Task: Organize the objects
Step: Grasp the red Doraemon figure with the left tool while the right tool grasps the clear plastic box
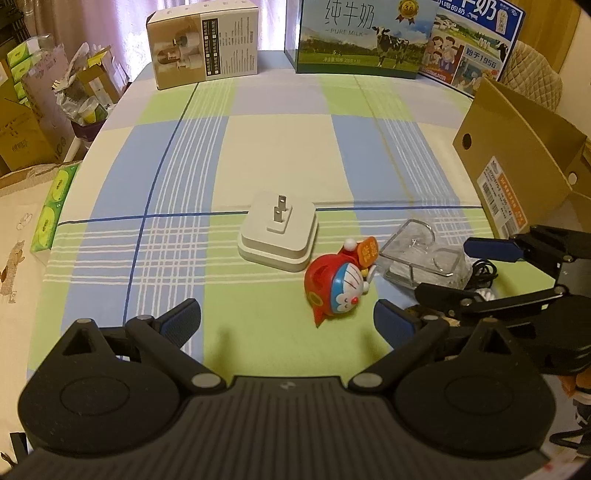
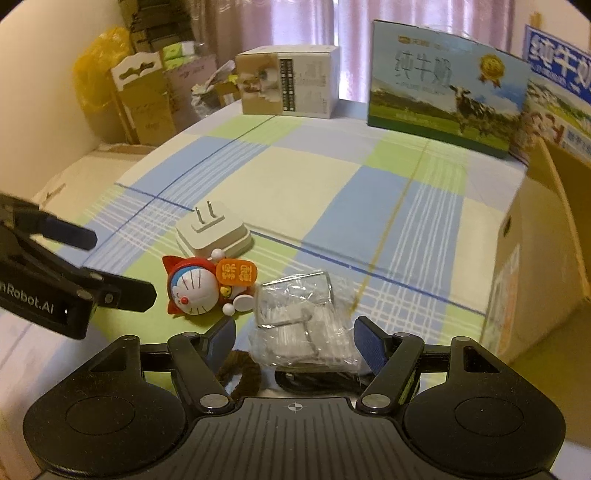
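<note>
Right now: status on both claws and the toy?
Left claw open, empty. Right claw open, around clear plastic packet. Doraemon figurine lying beside white plug adapter. Nothing blocking.

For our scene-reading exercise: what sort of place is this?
Probably a room at home: a checked cloth covers the surface, milk cartons stand at the back, and cardboard boxes pile beside curtains.

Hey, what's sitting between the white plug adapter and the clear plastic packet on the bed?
The red Doraemon toy lies on its side between the white plug adapter and the clear plastic packet, nearly touching both. The right wrist view shows it best.
</note>
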Motion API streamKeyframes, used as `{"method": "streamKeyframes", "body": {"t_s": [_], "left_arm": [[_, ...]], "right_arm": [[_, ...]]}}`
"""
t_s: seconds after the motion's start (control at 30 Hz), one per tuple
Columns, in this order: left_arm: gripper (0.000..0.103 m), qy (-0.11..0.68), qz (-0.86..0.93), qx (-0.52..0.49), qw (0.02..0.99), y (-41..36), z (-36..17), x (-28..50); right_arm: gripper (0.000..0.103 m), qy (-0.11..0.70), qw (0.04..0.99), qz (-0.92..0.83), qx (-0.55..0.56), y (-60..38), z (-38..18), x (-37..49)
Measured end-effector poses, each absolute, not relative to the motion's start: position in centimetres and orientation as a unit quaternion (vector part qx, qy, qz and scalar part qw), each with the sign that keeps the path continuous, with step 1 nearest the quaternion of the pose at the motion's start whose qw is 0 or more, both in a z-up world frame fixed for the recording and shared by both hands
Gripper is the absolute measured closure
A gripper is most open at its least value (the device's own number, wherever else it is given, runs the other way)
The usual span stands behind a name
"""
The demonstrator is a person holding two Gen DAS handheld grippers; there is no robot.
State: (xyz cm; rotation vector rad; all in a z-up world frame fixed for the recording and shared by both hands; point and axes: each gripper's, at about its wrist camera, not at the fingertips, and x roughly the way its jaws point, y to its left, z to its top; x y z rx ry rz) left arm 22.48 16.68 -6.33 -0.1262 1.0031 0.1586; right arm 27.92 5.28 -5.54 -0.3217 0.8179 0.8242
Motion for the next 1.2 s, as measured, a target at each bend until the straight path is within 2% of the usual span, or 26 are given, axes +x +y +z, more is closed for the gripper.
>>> {"method": "streamKeyframes", "body": {"t_s": [0.13,0.2,0.23,0.33,0.53,0.7,0.77,0.9,0.97,1.03,1.13,1.2], "left_arm": [[0.004,0.482,0.072,-0.056,0.871,16.7,-6.7,22.9],[0.004,0.483,0.067,-0.056,0.871,16.5,-7.0,23.1],[0.005,0.483,0.065,-0.054,0.871,16.5,-7.2,23.3],[0.005,0.484,0.054,-0.048,0.872,16.1,-7.6,23.8],[0.010,0.474,0.039,-0.044,0.879,16.0,-8.3,24.8],[0.018,0.475,0.029,-0.073,0.876,16.6,-8.9,25.7],[0.027,0.473,0.026,-0.081,0.877,16.7,-9.2,26.0],[0.035,0.472,0.016,-0.088,0.877,16.5,-9.7,26.3],[0.047,0.473,0.011,-0.087,0.877,16.2,-10.0,26.4],[0.053,0.472,0.007,-0.092,0.877,16.1,-10.2,26.5],[0.053,0.468,0.005,-0.090,0.879,15.9,-10.4,26.6],[0.059,0.464,0.004,-0.087,0.882,15.8,-10.3,26.5]], "right_arm": [[0.036,0.373,0.823,0.391,-0.178,5.8,-6.3,27.8],[0.052,0.366,0.823,0.391,-0.189,5.8,-6.5,27.8],[0.066,0.366,0.821,0.392,-0.195,5.7,-6.6,27.8],[0.072,0.360,0.820,0.398,-0.198,5.3,-6.7,27.8],[0.073,0.352,0.835,0.378,-0.190,4.1,-6.0,27.6],[0.074,0.353,0.844,0.363,-0.176,2.7,-5.0,27.5],[0.074,0.356,0.847,0.355,-0.171,2.1,-4.7,27.5],[0.074,0.365,0.852,0.341,-0.158,0.8,-4.3,27.3],[0.074,0.367,0.854,0.334,-0.154,0.2,-4.1,27.2],[0.074,0.370,0.856,0.328,-0.151,-0.3,-4.0,27.2],[0.074,0.373,0.859,0.319,-0.146,-1.0,-3.8,27.2],[0.074,0.375,0.860,0.315,-0.143,-1.3,-3.7,27.1]]}}
